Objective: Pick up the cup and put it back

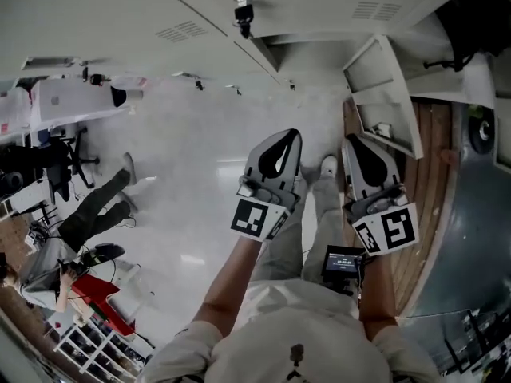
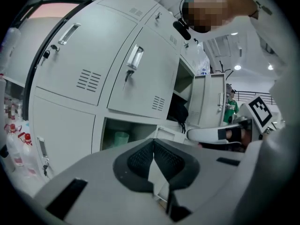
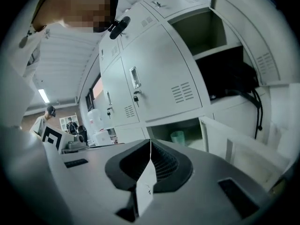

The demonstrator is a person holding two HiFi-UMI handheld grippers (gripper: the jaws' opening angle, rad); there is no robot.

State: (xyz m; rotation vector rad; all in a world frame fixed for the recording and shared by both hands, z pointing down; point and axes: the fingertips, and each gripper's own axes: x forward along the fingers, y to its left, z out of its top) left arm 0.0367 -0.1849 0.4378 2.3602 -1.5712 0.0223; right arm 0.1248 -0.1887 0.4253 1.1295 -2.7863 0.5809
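Two grippers are in view, and neither carries anything. The left gripper (image 2: 153,146) has its jaws clenched pad to pad with nothing between them. The right gripper (image 3: 150,146) shows the same closed seam and is likewise empty. From the head view both are held out level in front of the person, side by side and apart, above bare floor (image 1: 192,174) and facing the locker bank (image 3: 159,78).

The cup (image 3: 177,137), pale green, stands upright inside an open bottom-row compartment (image 2: 140,128), directly under a closed vented door (image 2: 140,74). A dark bag (image 3: 229,83) fills another open compartment, above and to the right of the cup. An open locker door (image 3: 239,146) projects near the right side of the cup's compartment.

Assessment: the cup looks like a small plastic tumbler, so it is probably light, fairly stiff and smooth-walled. A thin wall may flex or slip under a hard squeeze. The soundest hold is judged to be across the body at about mid-height, with the pads on opposite sides. Alternatively, one pad could go inside the rim and one outside. The jaws must be released before any approach. The low compartment roof and the projecting door leave limited room, so a level entry from the front appears advisable.
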